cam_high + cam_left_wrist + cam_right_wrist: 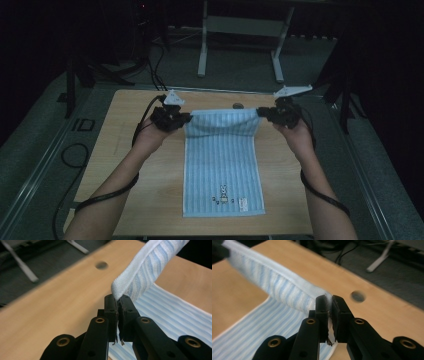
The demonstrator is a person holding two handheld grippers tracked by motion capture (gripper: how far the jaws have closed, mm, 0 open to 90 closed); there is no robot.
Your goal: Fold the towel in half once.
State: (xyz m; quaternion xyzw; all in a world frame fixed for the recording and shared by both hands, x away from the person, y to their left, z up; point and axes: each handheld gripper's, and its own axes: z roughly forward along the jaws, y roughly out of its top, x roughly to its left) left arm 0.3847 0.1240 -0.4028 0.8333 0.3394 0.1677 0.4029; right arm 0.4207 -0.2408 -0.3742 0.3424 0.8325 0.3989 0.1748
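Observation:
A light blue striped towel lies lengthwise on the wooden table, with a small printed figure near its front edge. Its far edge is lifted off the table and stretched between the two grippers. My left gripper is shut on the far left corner of the towel, which sticks out from between the pressed jaws. At the far right corner my right gripper pinches the towel the same way, its fingertips closed on the hem.
A small dark round hole sits in the table near its far edge, just behind the towel. Beyond the table stand the white legs of a frame on a grey floor. Black cables trail at the left.

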